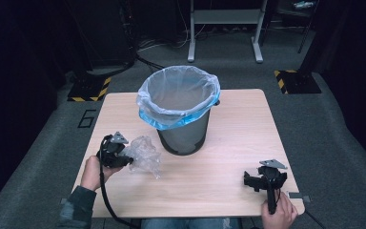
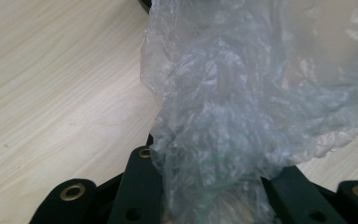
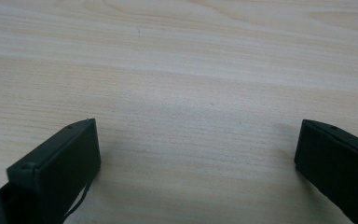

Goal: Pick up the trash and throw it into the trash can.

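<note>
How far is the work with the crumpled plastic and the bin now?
Done: the left gripper is shut on the crumpled plastic wrap. In hand: carrying it; it hangs beside the lined mesh bin, not inside. Left: dropping it in. The right gripper rests open on the table.

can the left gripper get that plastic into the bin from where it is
Probably yes. The left gripper is shut on the plastic just beside the bin, whose lined mouth is open, with nothing between; it must lift over the rim.
</note>
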The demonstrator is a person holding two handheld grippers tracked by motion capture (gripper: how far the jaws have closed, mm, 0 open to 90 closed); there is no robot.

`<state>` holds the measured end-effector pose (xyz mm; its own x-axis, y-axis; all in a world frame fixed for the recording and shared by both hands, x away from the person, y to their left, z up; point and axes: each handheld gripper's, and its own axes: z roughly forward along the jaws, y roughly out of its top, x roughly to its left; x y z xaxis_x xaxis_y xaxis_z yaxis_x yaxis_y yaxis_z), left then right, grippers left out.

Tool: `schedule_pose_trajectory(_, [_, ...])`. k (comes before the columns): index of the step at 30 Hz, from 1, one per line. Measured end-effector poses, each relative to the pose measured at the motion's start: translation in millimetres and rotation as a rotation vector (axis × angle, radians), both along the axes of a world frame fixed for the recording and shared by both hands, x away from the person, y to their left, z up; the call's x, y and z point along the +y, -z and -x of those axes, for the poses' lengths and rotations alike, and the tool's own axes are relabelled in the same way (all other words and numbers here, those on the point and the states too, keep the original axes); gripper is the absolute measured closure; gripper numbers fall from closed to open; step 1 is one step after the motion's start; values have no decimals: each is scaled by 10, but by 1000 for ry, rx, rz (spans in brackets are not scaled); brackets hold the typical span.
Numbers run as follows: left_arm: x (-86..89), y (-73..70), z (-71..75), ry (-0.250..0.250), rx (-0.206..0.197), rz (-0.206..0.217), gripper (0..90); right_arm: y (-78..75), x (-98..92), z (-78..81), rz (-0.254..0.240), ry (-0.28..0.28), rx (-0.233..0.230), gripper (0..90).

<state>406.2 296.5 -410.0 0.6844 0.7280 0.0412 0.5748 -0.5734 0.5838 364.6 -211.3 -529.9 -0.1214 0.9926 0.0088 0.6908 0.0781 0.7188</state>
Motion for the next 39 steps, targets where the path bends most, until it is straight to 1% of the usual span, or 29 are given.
schedule_pose_trajectory(4, [37, -89, 14, 3, -11, 13, 737, 0, 0, 0, 0, 0, 0, 0])
schedule_pose_trajectory(6, [50, -134, 18, 3, -13, 12, 737, 0, 0, 0, 0, 0, 0, 0])
schedule_pose_trajectory(7, [66, -173, 25, 4, -17, 17, 737, 0, 0, 0, 0, 0, 0, 0])
schedule_pose_trajectory(11, [94, -225, 29, 7, -19, 21, 737, 0, 0, 0, 0, 0, 0, 0])
schedule_pose_trajectory(12, [100, -244, 31, 6, -21, 19, 737, 0, 0, 0, 0, 0, 0, 0])
schedule_pose_trajectory(14, [118, -305, 39, 7, -30, 28, 738, 0, 0, 0, 0, 0, 0, 0])
schedule_pose_trajectory(15, [118, -305, 39, 7, -30, 28, 738, 0, 0, 0, 0, 0, 0, 0])
schedule_pose_trajectory(19, [140, -424, 29, 11, -36, 30, 738, 0, 0, 0, 1, 0, 0, 0])
schedule_pose_trajectory(20, [140, -424, 29, 11, -36, 30, 738, 0, 0, 0, 1, 0, 0, 0])
schedule_pose_trajectory(23, [140, -507, 31, 16, -41, 31, 738, 0, -1, 0, 0, -1, 0, 0])
schedule_pose_trajectory(24, [142, -563, 30, 20, -43, 28, 738, 0, -1, 0, 0, -1, 0, 0])
schedule_pose_trajectory(25, [142, -563, 30, 20, -43, 28, 738, 0, 0, 0, 0, 0, 0, 0])
schedule_pose_trajectory(26, [149, -618, 28, 21, -50, 33, 738, 0, 0, 0, 0, 0, 0, 0])
schedule_pose_trajectory(27, [149, -618, 28, 21, -50, 33, 738, 0, 0, 0, 0, 0, 0, 0])
schedule_pose_trajectory(28, [157, -675, 21, 24, -55, 32, 738, 0, 0, 0, 0, 0, 0, 0])
schedule_pose_trajectory(30, [160, -702, 19, 24, -57, 36, 738, 0, 0, 0, 0, -1, 0, 0])
schedule_pose_trajectory(35, [165, -833, 13, 35, -73, 33, 738, 0, 0, 0, 0, 0, 0, 0])
schedule_pose_trajectory(36, [167, -878, 6, 35, -73, 45, 739, 0, 0, 0, 0, 0, 0, 0])
schedule_pose_trajectory(38, [166, -899, 3, 35, -76, 45, 738, 0, 0, 0, 0, 0, 0, 0])
schedule_pose_trajectory(39, [165, -944, -3, 37, -79, 45, 738, 0, 0, 0, 0, 0, 0, 0])
